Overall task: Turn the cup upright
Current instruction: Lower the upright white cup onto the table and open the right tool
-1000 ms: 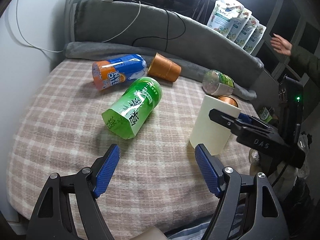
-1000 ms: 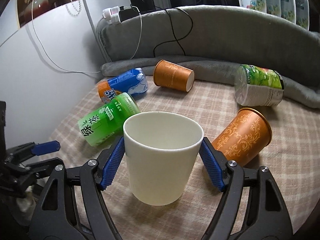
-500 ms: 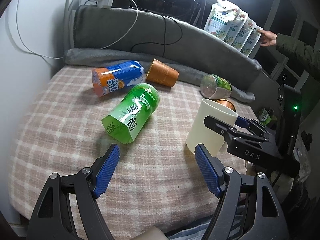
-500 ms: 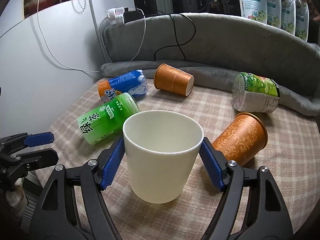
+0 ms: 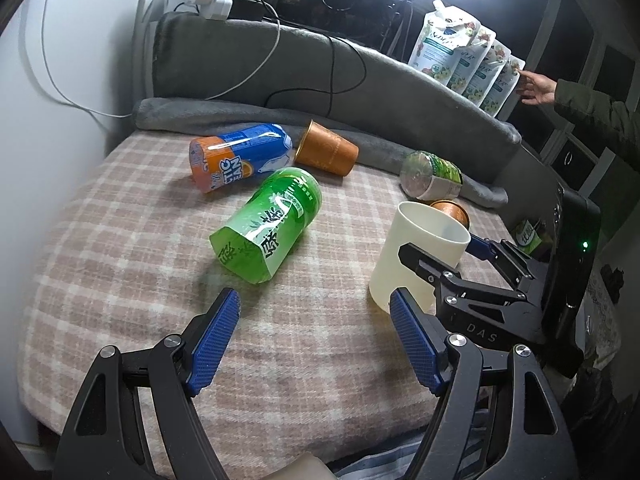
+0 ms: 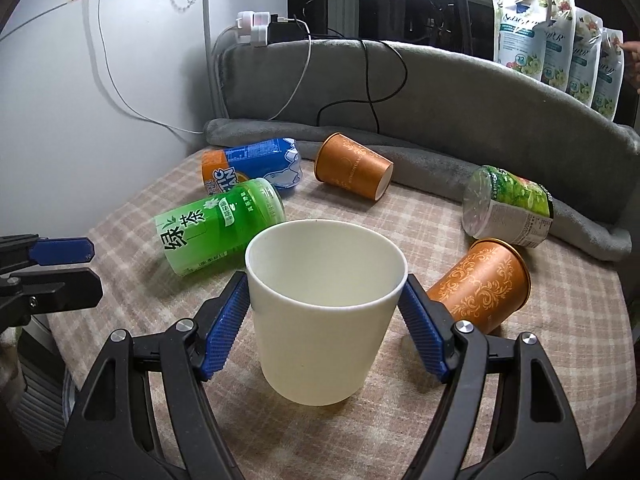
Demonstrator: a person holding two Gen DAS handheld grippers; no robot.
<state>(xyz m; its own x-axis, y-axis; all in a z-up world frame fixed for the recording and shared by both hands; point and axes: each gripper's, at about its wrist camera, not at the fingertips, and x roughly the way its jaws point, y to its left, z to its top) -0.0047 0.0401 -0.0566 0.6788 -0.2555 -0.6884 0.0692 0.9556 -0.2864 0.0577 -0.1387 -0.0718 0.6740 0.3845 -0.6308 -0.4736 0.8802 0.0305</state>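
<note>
A cream cup stands upright, mouth up, on the checked blanket; it also shows at the right of the left wrist view. My right gripper straddles it, blue pads at both sides of its upper wall, touching or nearly so. My left gripper is open and empty over bare blanket, left of the cup.
A green tea can, a blue-orange can, two orange paper cups and a green-labelled bottle lie on their sides. A grey bolster with cables runs behind. A person's hand reaches at pouches.
Both grippers have drawn back and risen slightly. The cream cup stays upright between the right gripper's pads. The person's hand at the back right moved toward the pouches.
</note>
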